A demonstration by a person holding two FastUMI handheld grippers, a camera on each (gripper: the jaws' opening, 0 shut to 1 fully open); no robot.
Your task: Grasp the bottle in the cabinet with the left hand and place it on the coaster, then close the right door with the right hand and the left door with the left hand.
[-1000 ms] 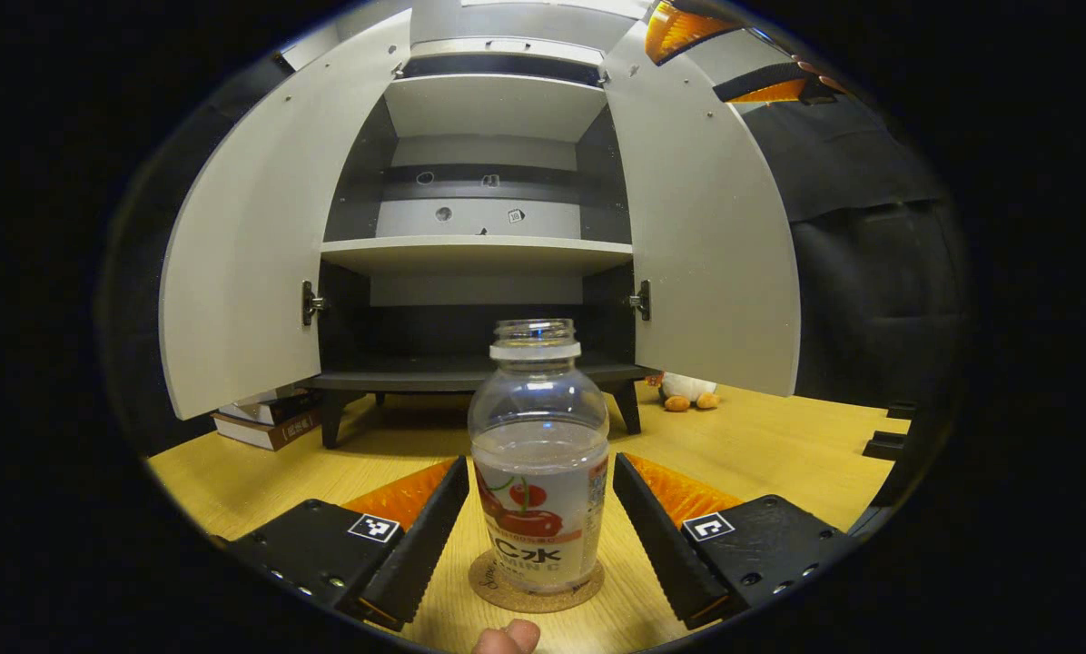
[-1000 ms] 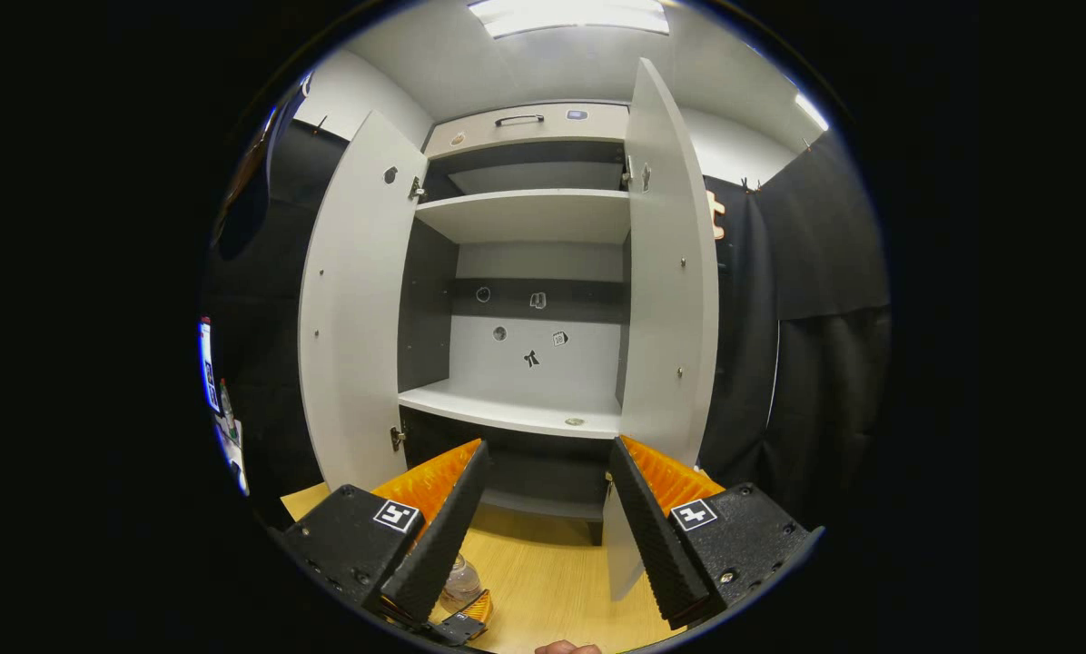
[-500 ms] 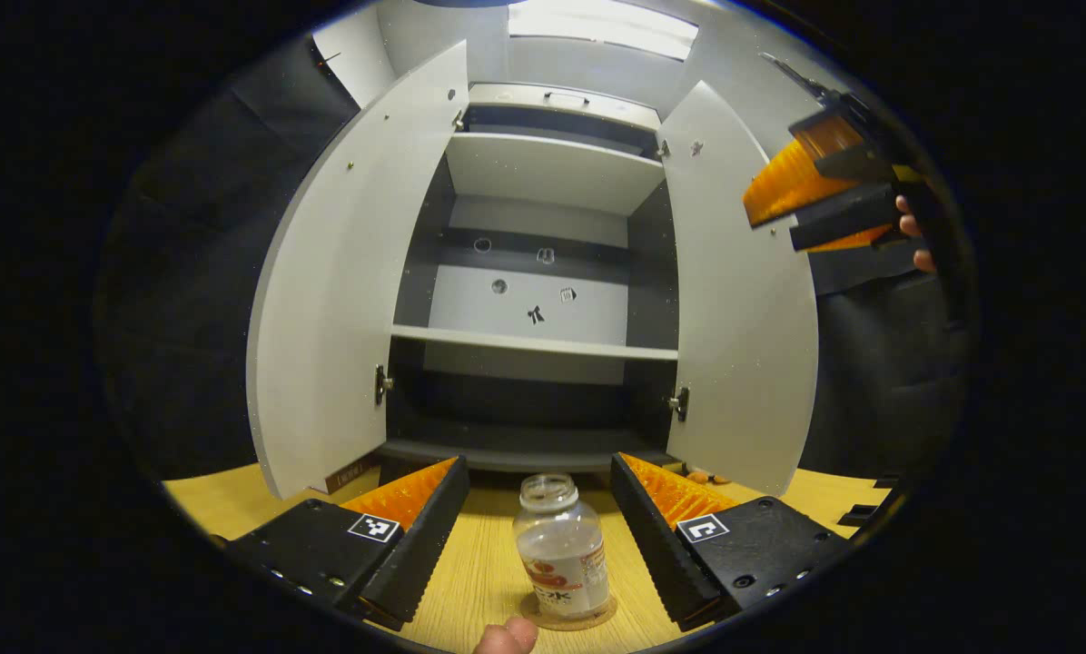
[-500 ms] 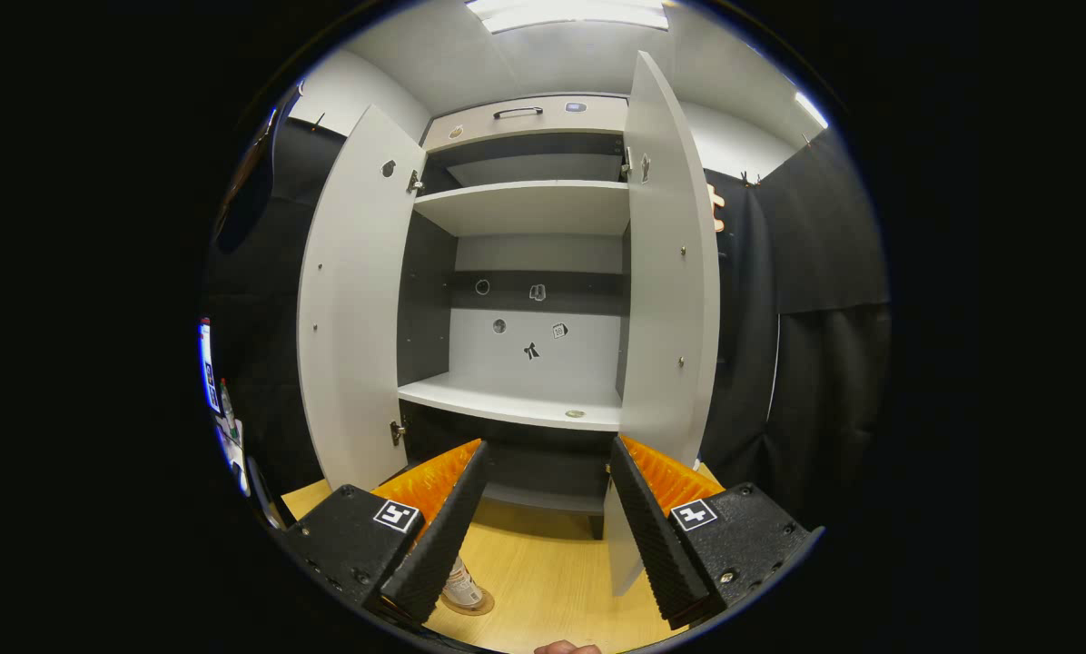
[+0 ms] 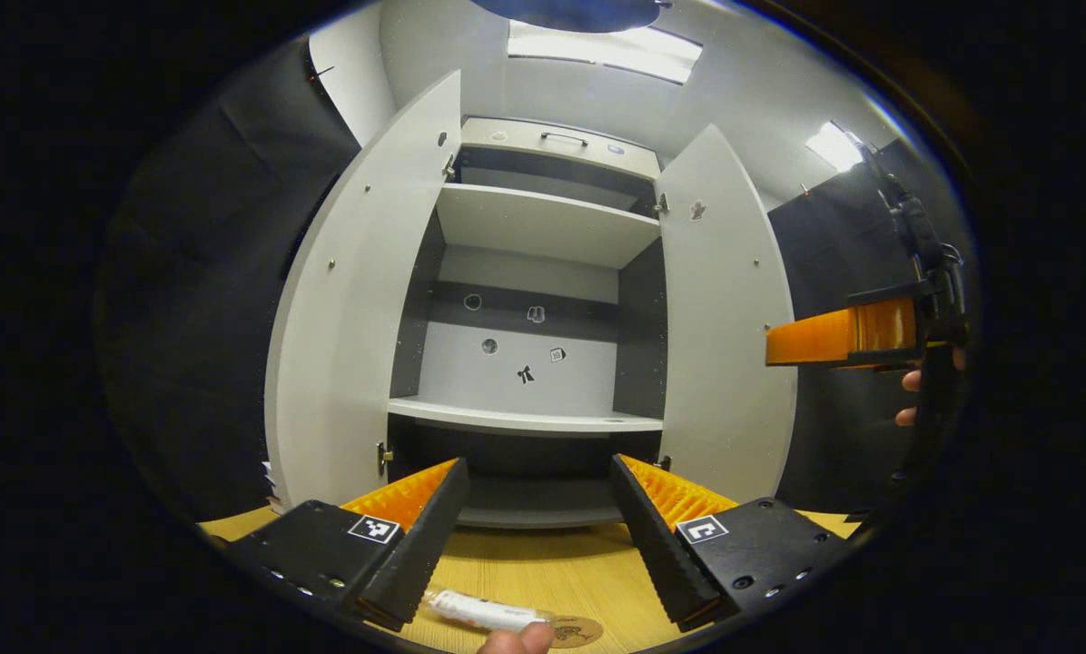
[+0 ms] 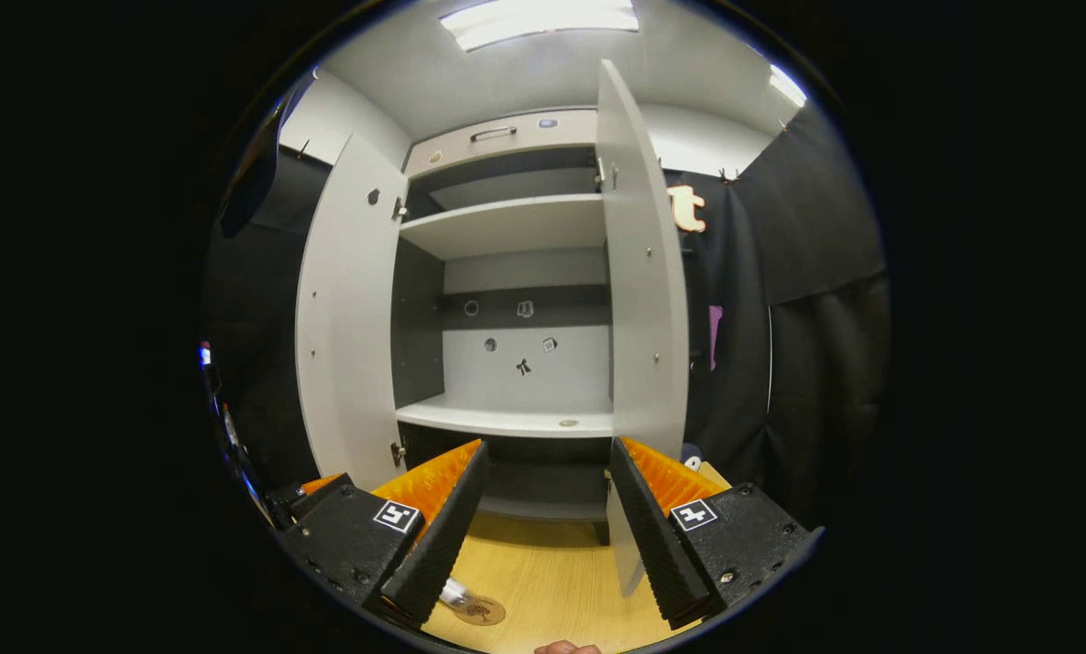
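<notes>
On the wooden surface (image 5: 543,572) before the open cabinet (image 5: 543,272), the bottle (image 5: 484,610) lies beside the coaster (image 5: 577,629), below the left claw (image 5: 536,495), which gapes empty, as does the right claw (image 6: 545,477).

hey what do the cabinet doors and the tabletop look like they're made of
The cabinet doors look like matte pale grey laminated board: flat, even panels with small screw heads and metal hinges showing, though the core is hidden. The tabletop looks like light wood or wood-effect laminate, with fine grain lines and a smooth, low sheen; I can't tell which.
</notes>
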